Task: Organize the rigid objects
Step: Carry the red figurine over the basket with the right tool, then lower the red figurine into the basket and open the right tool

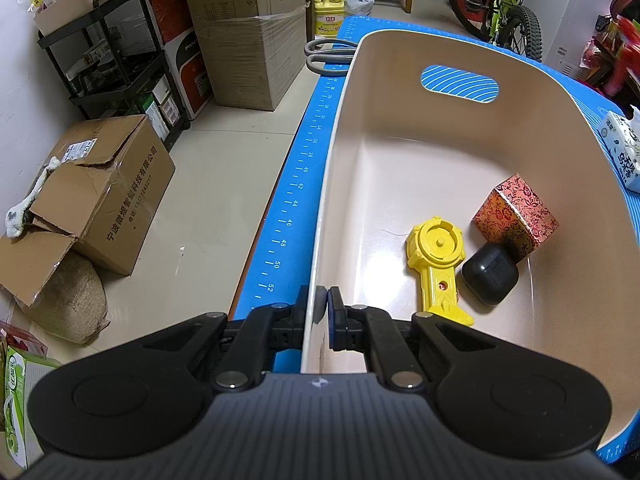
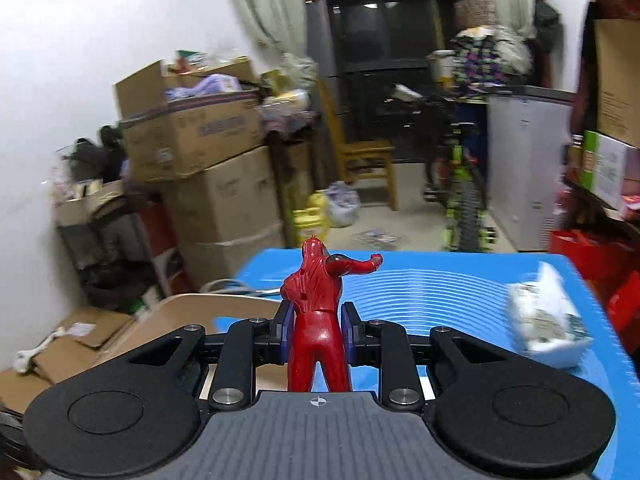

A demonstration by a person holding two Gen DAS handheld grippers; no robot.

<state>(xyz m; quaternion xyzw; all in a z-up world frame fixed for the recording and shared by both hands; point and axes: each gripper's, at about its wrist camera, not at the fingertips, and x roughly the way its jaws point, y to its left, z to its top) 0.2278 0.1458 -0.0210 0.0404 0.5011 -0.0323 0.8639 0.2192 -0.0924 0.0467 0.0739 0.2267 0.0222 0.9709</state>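
A beige plastic bin (image 1: 400,128) sits on the blue mat (image 1: 296,184). My left gripper (image 1: 322,312) is shut on the bin's near left rim. Inside the bin lie a yellow plastic toy (image 1: 436,260), a black rounded case (image 1: 490,276) and a red patterned box (image 1: 516,212). My right gripper (image 2: 316,328) is shut on a red toy figure (image 2: 316,304), held upright above the mat (image 2: 440,288). The bin's corner (image 2: 192,312) shows at lower left in the right wrist view.
Grey-handled scissors (image 1: 324,54) lie on the mat beyond the bin. A white tissue pack (image 1: 624,144) sits to the bin's right, also seen in the right wrist view (image 2: 548,316). Cardboard boxes (image 1: 104,192), a black shelf, a yellow jug and a bicycle (image 1: 500,4) stand around the table.
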